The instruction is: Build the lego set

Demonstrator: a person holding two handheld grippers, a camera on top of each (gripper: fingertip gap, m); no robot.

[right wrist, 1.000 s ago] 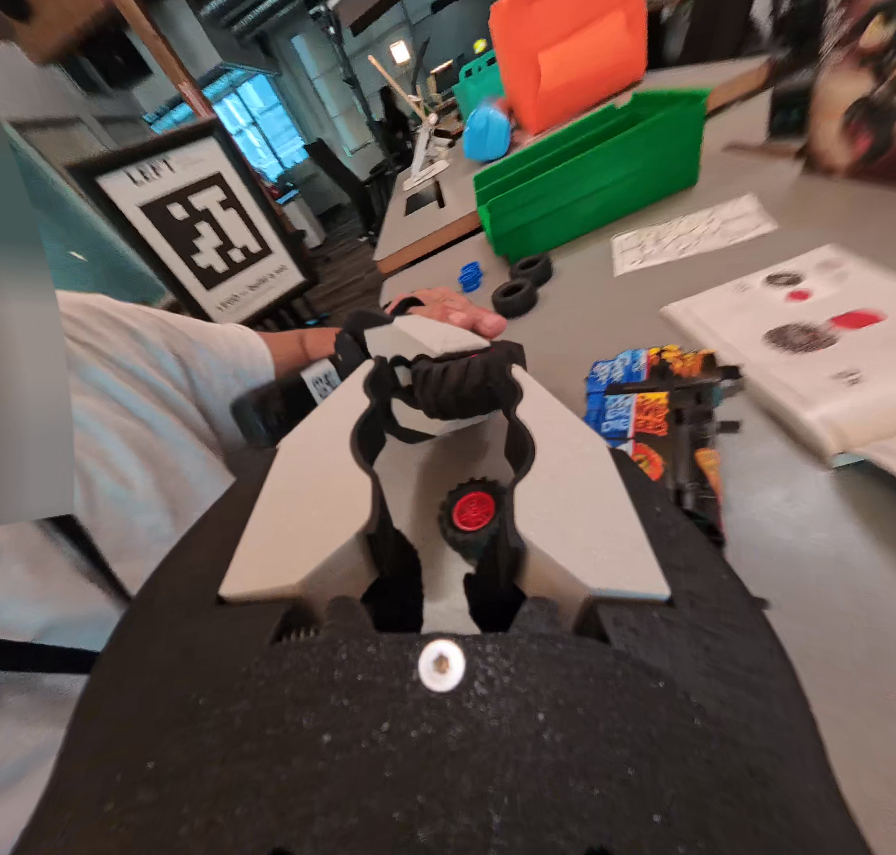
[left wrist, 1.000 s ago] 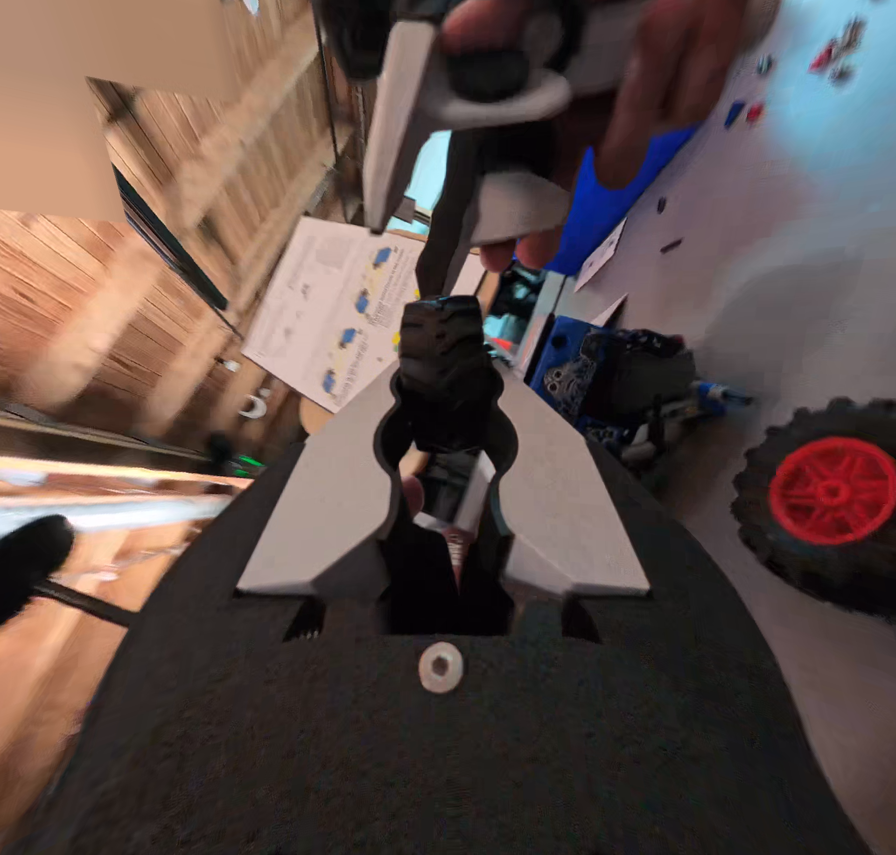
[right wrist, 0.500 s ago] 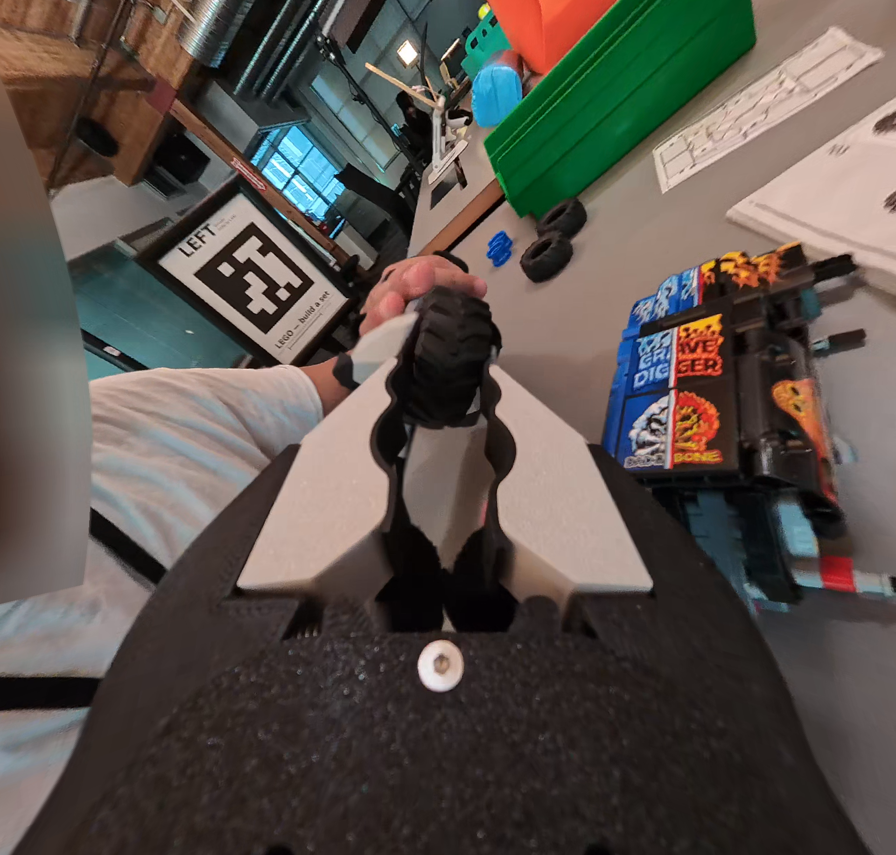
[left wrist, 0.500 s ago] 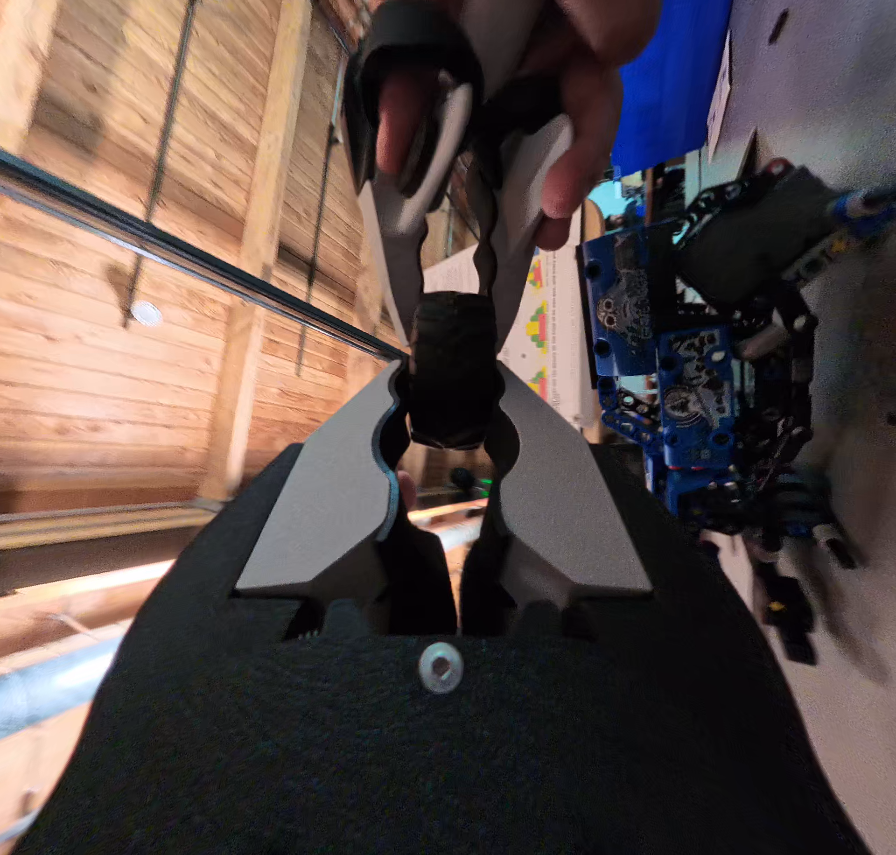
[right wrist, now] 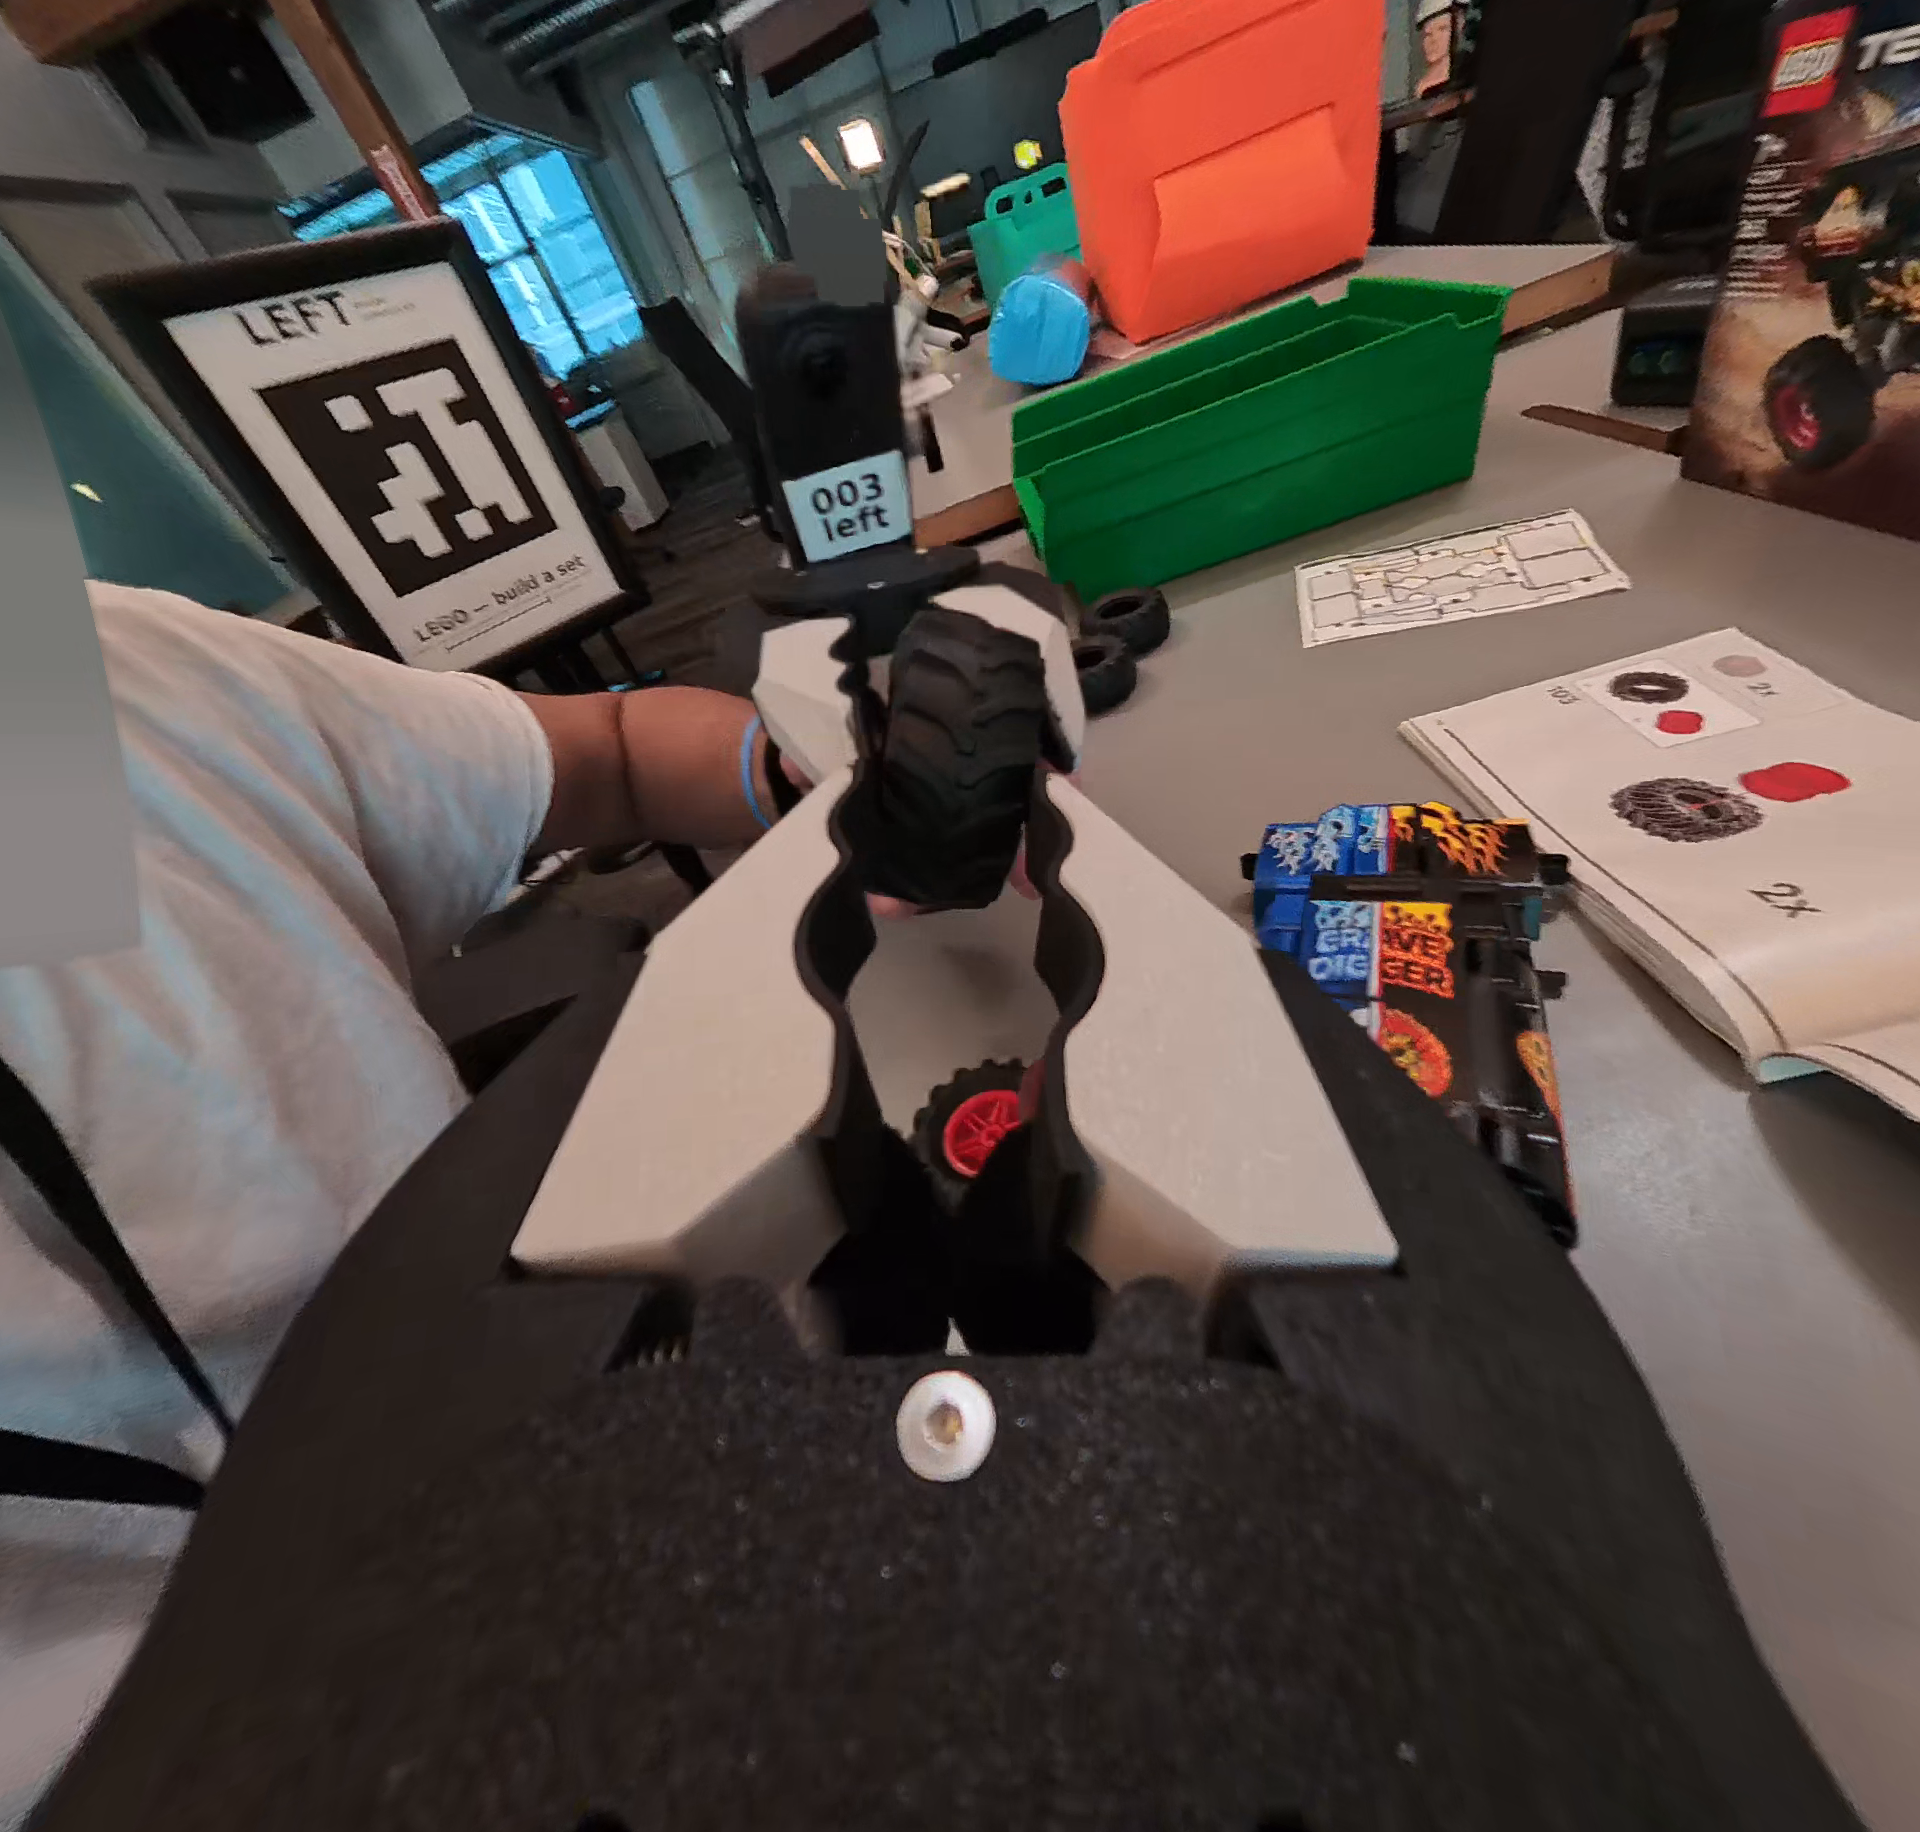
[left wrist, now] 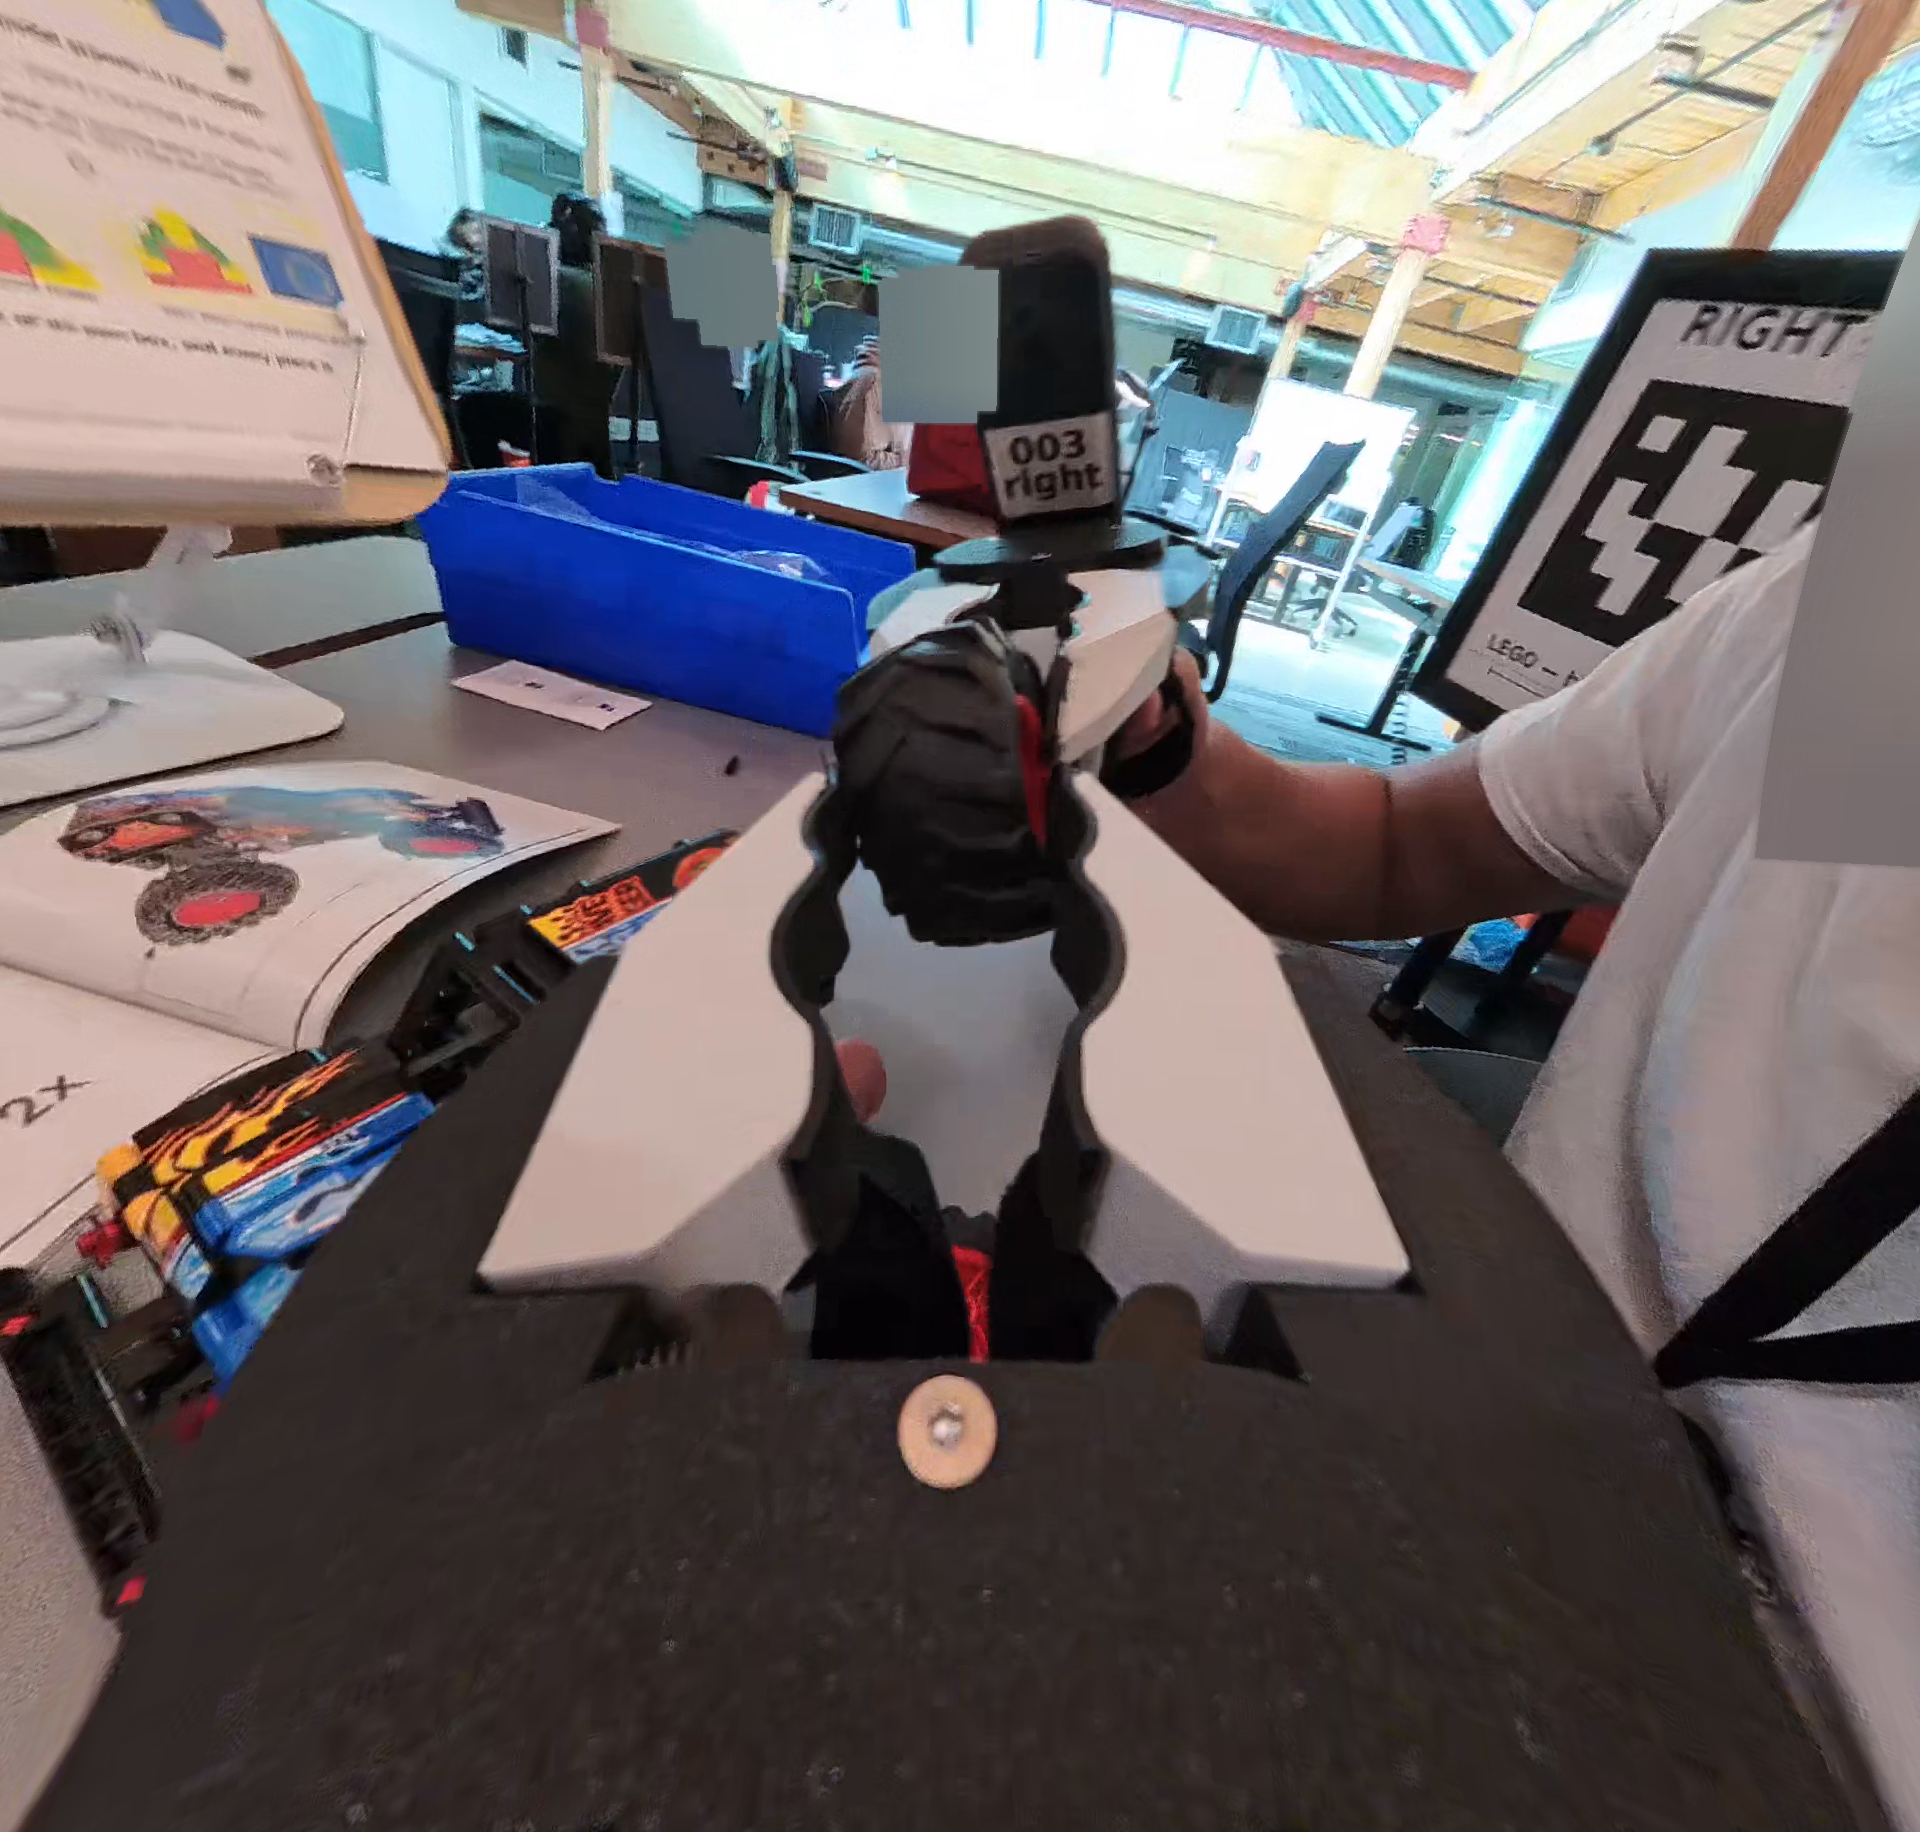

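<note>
I have the black tyre (left wrist: 951, 795) pinched in the air between my two claws, above the grey table (right wrist: 1714, 1263) and near my body. My left gripper (left wrist: 951, 837) is closed most of the way, its tips against the tread on either side. My right gripper (right wrist: 951, 816) meets the tyre from the opposite side, also narrowed onto the tread. In the left wrist view a thin red edge, likely the red hub (left wrist: 1031, 764), shows at the tyre's right side, so I judge I am pressing hub into rubber. How far it is seated I cannot tell.

The worry is the grip itself. The tread is soft and knobbly, and both sets of tips bear near its edges; if I push off-axis the tyre could fold, or spring out and roll off the table. A crooked hub would jam half in.

Below my right claw a finished wheel (right wrist: 977, 1117) lies on the table. To the right lies the truck body (right wrist: 1403, 961), blue and black with flame stickers, and a dropped tyre could knock it. Farther right is the open instruction booklet (right wrist: 1714, 826); two spare tyres (right wrist: 1117, 639) sit far off by the green bin (right wrist: 1247, 442).
</note>
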